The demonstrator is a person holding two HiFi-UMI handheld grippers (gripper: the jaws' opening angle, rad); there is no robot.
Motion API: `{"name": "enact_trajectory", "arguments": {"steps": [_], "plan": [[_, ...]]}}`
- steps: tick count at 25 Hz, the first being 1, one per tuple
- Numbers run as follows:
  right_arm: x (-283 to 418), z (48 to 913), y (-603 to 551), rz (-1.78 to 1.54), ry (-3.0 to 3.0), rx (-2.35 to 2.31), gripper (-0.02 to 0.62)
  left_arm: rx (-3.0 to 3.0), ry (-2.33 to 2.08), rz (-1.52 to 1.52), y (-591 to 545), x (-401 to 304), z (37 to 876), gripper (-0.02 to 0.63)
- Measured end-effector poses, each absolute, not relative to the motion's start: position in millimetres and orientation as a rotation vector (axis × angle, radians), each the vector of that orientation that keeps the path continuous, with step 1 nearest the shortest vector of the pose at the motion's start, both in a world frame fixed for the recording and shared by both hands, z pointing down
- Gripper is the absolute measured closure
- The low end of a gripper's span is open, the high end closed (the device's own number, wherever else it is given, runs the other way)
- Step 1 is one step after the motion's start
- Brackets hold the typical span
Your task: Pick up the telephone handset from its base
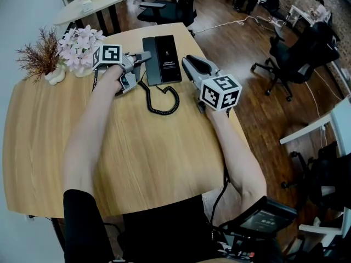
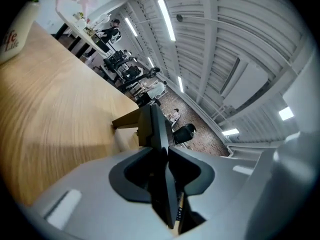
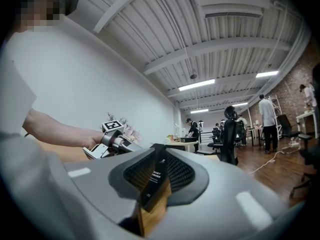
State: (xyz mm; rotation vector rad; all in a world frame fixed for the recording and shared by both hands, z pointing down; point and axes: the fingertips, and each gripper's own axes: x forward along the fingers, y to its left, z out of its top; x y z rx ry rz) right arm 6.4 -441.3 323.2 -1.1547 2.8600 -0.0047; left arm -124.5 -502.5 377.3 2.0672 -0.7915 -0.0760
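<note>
The black telephone base [image 1: 168, 59] lies flat at the far middle of the wooden table [image 1: 137, 158]. The handset [image 1: 149, 62] rests along its left side, with a coiled black cord [image 1: 164, 100] trailing toward me. My left gripper [image 1: 143, 56] reaches in from the left, its jaws closed on the handset's edge. In the left gripper view the dark handset [image 2: 151, 126] runs straight out from between the jaws [image 2: 165, 154]. My right gripper [image 1: 189, 63] hovers just off the base's right edge, jaws together and empty [image 3: 159, 151]. From there the left gripper [image 3: 117, 141] is visible.
A pot of pink flowers [image 1: 79, 45] and a dried sprig [image 1: 38, 56] stand at the table's far left corner. Black office chairs [image 1: 290, 59] stand on the wooden floor to the right. Another desk [image 1: 90, 4] lies beyond the table.
</note>
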Motion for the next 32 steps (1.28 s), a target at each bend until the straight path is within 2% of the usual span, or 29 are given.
{"name": "enact_trajectory", "arguments": {"steps": [10, 21, 32], "plan": [[-2, 325, -439, 0.026, 2.886, -1.138, 0.529, 2.114, -0.783, -0.152, -502, -125, 370, 0.511], [-4, 319, -431, 0.106, 2.908, -1.129, 0.529, 2.104, -0.533, -0.649, -429, -118, 275, 0.529], [-11, 308, -413, 0.141, 2.891, -1.124, 0.531, 1.942, -0.321, -1.014, -337, -140, 237, 0.53]]}}
